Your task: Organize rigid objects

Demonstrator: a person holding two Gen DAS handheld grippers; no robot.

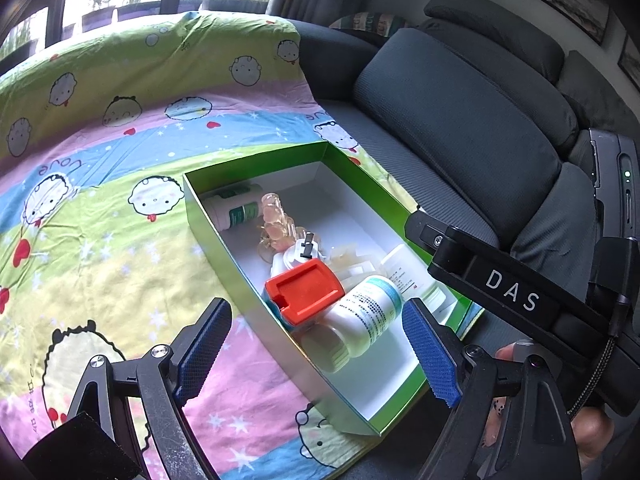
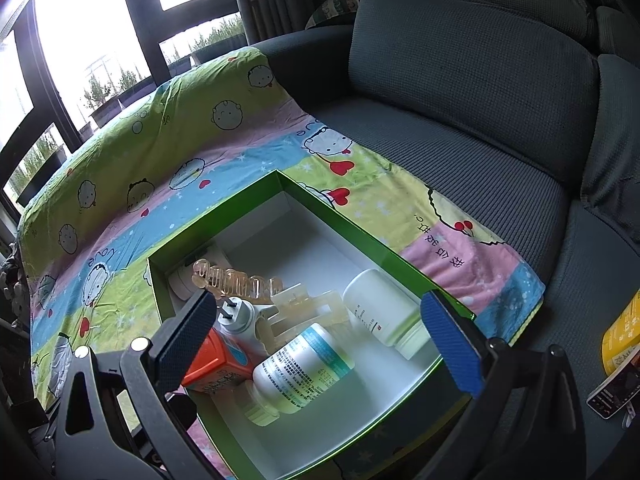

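Looking over the sofa (image 2: 460, 80), the sorting seems nearly done: the green box (image 2: 352, 224) on the cartoon sheet (image 1: 100, 200) already holds pill bottles (image 2: 304, 364), hair claws (image 2: 236, 280), a white plug (image 2: 236, 316) and an orange-capped item (image 1: 304, 292). Both tools, left (image 1: 316, 352) and right (image 2: 320, 340), hover wide and empty above it. Next probably comes the yellow packet (image 2: 622, 336), cut off at the edge; labels are unreadable.
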